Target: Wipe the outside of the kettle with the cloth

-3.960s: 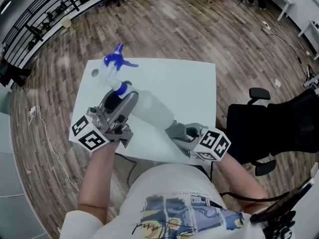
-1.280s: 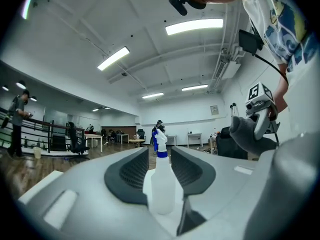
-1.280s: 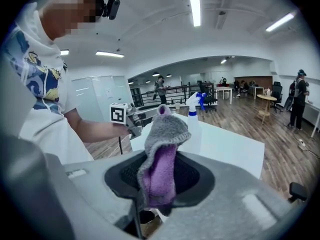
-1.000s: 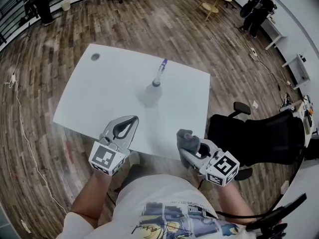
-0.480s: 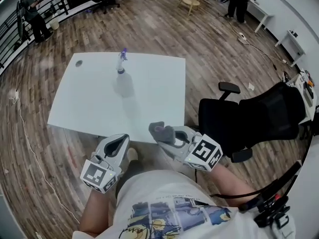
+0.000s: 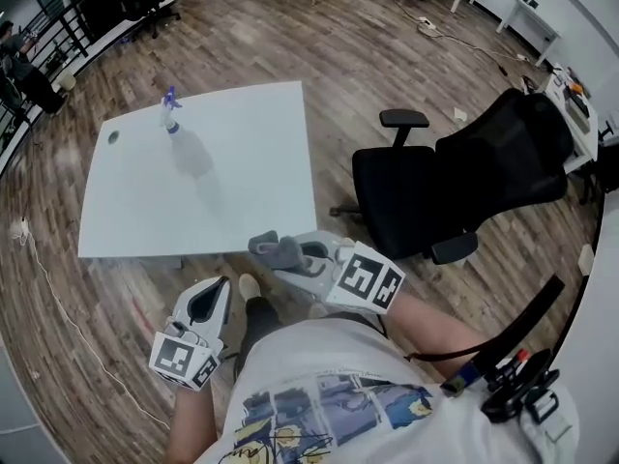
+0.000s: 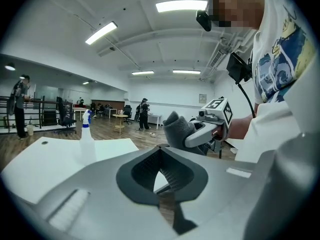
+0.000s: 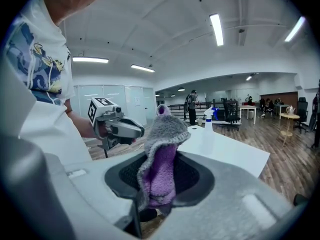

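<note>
Closest to us is a white T-shirt [image 6: 319, 394] with a blue comic-style print; the scrawled line under it is too small to read. The left gripper [image 6: 219, 288], grey moulded plastic with ribbed pads, sits low by the left hip. Its jaws are pressed together with nothing between them. Its cube carries black-and-white square markers, no words. The right gripper [image 6: 283, 256] is held in front of the waist and angled toward the table's near edge. Its cube shows the same kind of pattern. It is clamped on the fluffy cloth, grey outside and purple inside [image 8: 161, 156], which stands up out of the jaws in a folded hump. Beyond lies the flat white rectangular table [image 6: 242, 172]. A clear plastic spray bottle with a blue trigger head [image 6: 172, 116] stands upright near its far left corner. A black office chair [image 6: 464, 177] stands right of the table on the wood-plank floor [image 6: 358, 56].
</note>
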A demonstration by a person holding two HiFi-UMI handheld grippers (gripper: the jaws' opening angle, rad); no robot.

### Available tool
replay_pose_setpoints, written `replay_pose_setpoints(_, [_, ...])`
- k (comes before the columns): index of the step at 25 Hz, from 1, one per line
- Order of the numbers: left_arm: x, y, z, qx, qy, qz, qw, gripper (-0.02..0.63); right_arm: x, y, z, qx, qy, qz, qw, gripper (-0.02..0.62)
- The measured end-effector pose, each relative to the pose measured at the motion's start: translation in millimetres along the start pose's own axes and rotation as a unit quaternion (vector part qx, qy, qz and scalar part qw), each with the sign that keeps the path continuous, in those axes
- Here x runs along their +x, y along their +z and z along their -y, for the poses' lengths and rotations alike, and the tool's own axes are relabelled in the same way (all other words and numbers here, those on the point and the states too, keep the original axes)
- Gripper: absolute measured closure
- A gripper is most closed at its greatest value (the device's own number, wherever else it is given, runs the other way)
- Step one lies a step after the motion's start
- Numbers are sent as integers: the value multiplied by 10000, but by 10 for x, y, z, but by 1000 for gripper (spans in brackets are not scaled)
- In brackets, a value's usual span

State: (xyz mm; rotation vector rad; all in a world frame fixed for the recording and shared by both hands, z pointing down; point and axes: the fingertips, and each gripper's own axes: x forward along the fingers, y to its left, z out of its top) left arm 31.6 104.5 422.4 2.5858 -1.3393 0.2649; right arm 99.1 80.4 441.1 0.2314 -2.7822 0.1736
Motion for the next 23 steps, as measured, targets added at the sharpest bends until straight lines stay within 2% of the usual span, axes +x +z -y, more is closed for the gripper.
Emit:
replay_pose_setpoints(9, [99,107,38,103,-367,-10,9993,604,-88,94,-32,-69,-256,-27,9996,474])
replay_pose_setpoints(23, [124,-71,13,103,-313,-232,9992,604,-32,60,-24,-146,-124,-70,9998,476])
